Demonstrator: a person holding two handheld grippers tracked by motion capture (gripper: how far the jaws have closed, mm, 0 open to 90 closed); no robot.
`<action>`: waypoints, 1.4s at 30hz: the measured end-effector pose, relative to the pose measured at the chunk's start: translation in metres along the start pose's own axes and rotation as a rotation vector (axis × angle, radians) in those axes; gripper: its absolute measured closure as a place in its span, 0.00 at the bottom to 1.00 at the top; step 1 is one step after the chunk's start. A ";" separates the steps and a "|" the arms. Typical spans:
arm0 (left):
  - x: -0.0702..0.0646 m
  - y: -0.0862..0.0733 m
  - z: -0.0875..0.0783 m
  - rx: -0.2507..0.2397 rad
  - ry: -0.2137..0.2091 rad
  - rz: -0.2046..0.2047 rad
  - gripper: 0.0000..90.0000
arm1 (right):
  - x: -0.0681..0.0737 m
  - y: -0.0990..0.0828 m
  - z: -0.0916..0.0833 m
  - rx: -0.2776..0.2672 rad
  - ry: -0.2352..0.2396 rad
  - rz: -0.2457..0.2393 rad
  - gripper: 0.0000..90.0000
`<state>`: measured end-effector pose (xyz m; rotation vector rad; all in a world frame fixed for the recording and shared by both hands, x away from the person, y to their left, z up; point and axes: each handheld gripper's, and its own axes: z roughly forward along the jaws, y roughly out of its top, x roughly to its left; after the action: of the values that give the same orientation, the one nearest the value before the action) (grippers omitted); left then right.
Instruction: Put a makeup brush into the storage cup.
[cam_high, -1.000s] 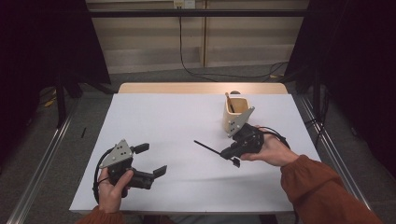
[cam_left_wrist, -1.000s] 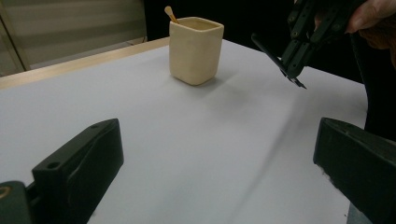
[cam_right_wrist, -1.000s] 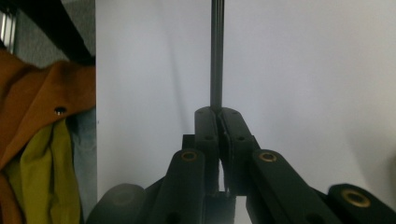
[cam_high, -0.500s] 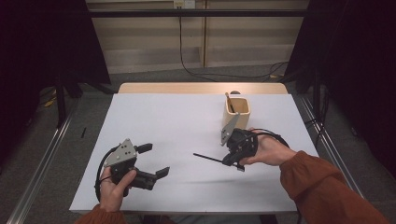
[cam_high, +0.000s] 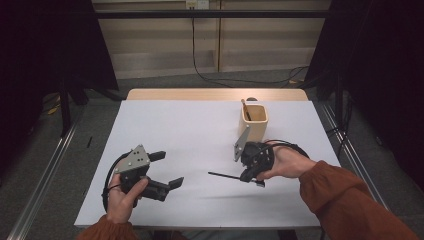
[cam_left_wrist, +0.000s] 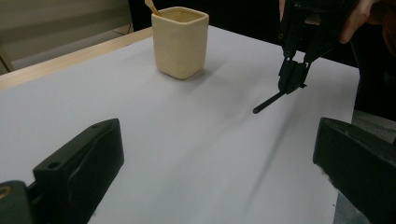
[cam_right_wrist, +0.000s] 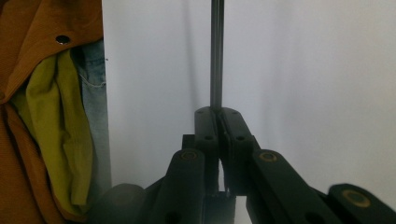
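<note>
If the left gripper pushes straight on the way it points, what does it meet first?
Probably the thin black stick clamped in the right gripper; the left gripper stands open, with bare white tabletop between. Depth is unclear.

From above our side we look forward and down over the whole white table (cam_high: 200, 130). Our left gripper view sits low, facing across it toward the cream cup (cam_left_wrist: 180, 41), also seen from above. Our right gripper view hovers close over the sheet.
</note>
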<state>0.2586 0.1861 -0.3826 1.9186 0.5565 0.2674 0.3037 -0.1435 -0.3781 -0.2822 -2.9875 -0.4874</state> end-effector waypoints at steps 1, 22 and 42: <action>0.000 0.002 0.000 -0.004 -0.006 0.001 0.02 | 0.000 0.000 0.000 -0.004 0.001 -0.001 0.96; -0.011 0.037 0.035 0.063 -0.152 0.080 0.02 | 0.000 0.003 0.005 0.015 0.029 -0.021 0.96; -0.020 0.053 0.065 0.281 -0.248 0.127 0.03 | 0.001 0.013 0.005 0.061 0.028 -0.059 0.96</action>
<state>0.2829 0.1065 -0.3595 2.2237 0.3189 0.0297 0.3051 -0.1301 -0.3784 -0.1808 -2.9847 -0.4020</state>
